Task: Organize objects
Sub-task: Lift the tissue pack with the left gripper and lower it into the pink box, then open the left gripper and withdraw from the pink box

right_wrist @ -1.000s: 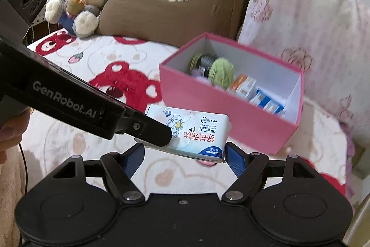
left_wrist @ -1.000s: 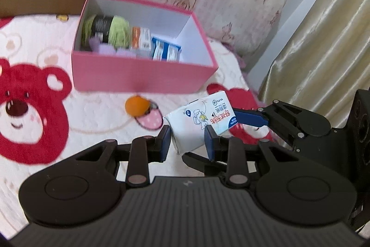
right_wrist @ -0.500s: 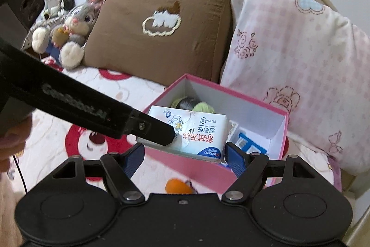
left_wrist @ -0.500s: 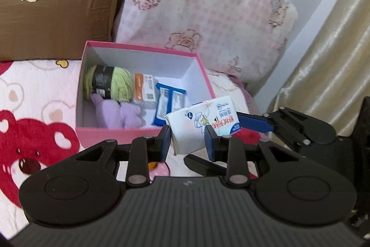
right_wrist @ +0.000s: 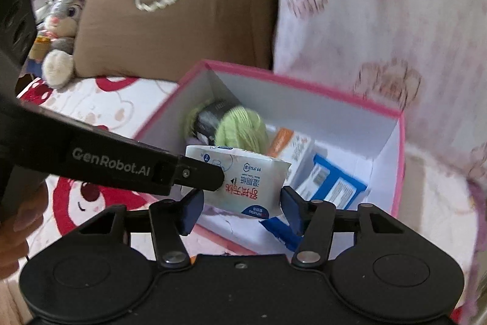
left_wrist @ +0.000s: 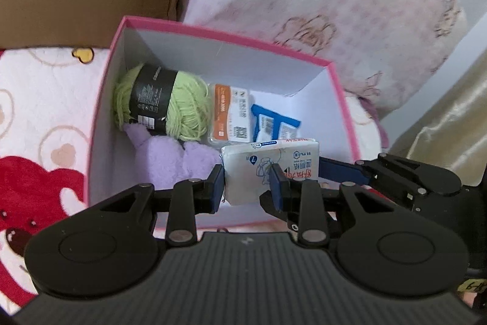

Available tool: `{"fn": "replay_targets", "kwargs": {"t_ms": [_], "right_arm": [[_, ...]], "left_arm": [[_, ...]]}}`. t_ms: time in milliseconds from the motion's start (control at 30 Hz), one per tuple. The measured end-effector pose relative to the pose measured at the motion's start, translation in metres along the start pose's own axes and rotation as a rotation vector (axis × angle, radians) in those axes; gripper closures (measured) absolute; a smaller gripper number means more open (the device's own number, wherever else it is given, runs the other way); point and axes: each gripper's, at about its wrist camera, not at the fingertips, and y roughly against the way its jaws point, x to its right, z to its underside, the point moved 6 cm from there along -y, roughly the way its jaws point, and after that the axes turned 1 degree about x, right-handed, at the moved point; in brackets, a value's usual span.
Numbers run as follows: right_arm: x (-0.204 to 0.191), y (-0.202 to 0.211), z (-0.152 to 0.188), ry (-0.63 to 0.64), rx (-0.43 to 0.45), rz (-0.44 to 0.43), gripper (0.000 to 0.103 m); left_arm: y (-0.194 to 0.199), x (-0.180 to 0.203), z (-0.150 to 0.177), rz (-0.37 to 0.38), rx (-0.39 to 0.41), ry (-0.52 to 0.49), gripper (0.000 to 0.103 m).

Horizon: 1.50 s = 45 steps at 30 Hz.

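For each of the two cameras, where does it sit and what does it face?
Left wrist: on the left hand-held gripper, facing down into the pink box; its fingers pinch the wipes pack; the right hand-held gripper's finger enters from the right.
Right wrist: on the right hand-held gripper, facing the box and pillows; its jaws, just closing, flank the pack; a hand shows at left.
Shared: box, pack, yarn.

We see the white soft tissue pack with red lettering (left_wrist: pixel 271 163) tilted above the open pink cardboard box (left_wrist: pixel 103 99) at centre frame.
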Motion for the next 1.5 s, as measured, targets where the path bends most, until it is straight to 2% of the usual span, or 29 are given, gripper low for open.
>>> {"fn": "replay_targets", "kwargs": {"t_ms": [233,400,633,733,800,1067,1500], "right_arm": [[0.027,-0.038,0.010,-0.137,-0.082,-0.017,0.046],[0.031,-0.055,0.019,-0.168,-0.132,-0.013,0.047],[0.030,-0.070,0.025,-0.160,-0.150,0.021,0.050],[0.033,-0.070,0.025,-0.161,-0.134,0.048,0.049],[0.033,-0.062,0.024,-0.140,-0.109,0.062,0.049],[0.018,0.000,0.020,-0.047,-0.028,0.061,0.043],[-0.020,0.114,0.024,0.022,0.042,0.059,0.037]], "left_arm": [[-0.043,-0.013,-0.002,-0.010,-0.037,0.061,0.074],[-0.059,-0.019,0.004,-0.021,-0.063,0.082,0.074],[-0.069,-0.022,0.007,-0.077,-0.058,0.060,0.074],[-0.067,-0.021,0.006,-0.126,-0.039,0.032,0.067],[-0.063,-0.017,0.006,-0.147,-0.030,-0.001,0.063],[-0.019,-0.003,0.006,-0.096,-0.030,-0.012,0.061],[0.098,0.042,0.018,-0.068,0.026,-0.147,0.056]]}}
